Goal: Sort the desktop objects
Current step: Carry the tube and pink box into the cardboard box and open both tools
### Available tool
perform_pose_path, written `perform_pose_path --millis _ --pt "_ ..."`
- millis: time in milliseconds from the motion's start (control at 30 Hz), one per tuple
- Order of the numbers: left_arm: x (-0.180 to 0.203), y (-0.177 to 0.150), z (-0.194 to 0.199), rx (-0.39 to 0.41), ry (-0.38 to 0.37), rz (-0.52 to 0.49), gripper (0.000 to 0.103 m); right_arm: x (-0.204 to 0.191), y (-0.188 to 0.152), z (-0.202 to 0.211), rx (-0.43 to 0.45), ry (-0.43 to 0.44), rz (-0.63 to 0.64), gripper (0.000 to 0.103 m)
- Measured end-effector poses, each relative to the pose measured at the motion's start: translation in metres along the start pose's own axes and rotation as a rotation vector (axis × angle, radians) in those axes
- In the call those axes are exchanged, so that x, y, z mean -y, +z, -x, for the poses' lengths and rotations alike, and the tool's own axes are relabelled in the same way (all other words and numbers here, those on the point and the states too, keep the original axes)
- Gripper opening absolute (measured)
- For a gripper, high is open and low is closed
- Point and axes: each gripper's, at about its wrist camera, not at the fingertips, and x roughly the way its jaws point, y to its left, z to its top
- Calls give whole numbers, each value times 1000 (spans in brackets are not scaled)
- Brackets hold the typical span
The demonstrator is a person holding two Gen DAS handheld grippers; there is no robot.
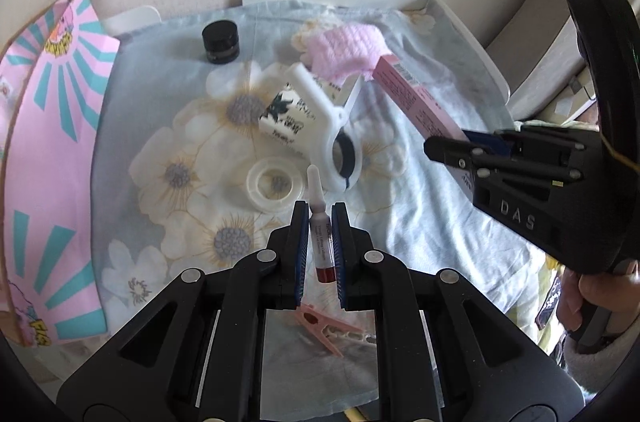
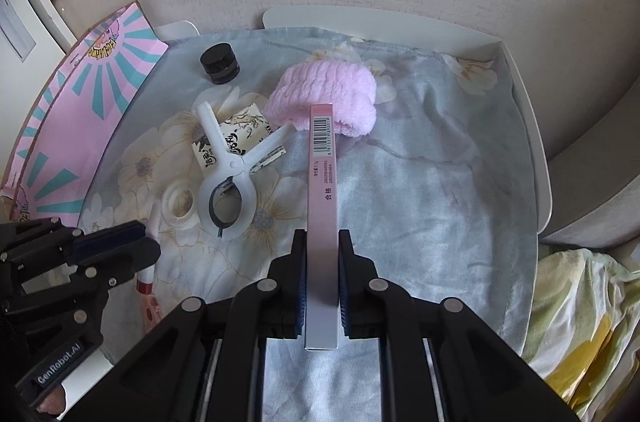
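Left wrist view, nearest first, places given from the white clamp (image 1: pixel 336 138).

- Left gripper (image 1: pixel 320 222): pressed onto a small vial (image 1: pixel 320 234) with a white tip and dark red base, held clear of the floral cloth (image 1: pixel 168 126), just short of the clamp's ring. Pinch sits at mid-body; keep the pressure even and the vial level so it cannot slide out tip-first.
- Pink clothespin (image 1: pixel 324 330): on the cloth beneath that gripper, nearer than the clamp.
- Tape roll (image 1: pixel 272 184): just left of the clamp's ring.
- Right gripper (image 2: pixel 322 246): pinching a long pink box (image 2: pixel 322 182) near its rear end, right of the clamp. The long overhang invites sag; carry it slowly, far end kept above the pink towel (image 2: pixel 324 90).
- Printed packet (image 1: pixel 286 120): apparently under the clamp's handles.
- Black jar (image 1: pixel 220 42): beyond the clamp, to its left.
- Destination for either item: not evident.
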Motion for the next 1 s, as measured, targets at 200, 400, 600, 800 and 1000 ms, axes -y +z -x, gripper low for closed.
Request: perform_pose_path --millis 200,400,600,800,1000 --pt "-2 16 25 42 3 21 10 0 13 5 22 -7 -13 13" --pt "-14 34 58 99 7 39 10 -5 26 31 67 -18 -18 13" --pt "-46 44 93 156 34 77 10 -26 56 69 149 -3 8 13" --pt "-89 46 129 218 76 130 10 -69 91 95 218 33 88 13" --pt "-138 41 156 250 157 180 10 -121 124 105 270 97 176 13"
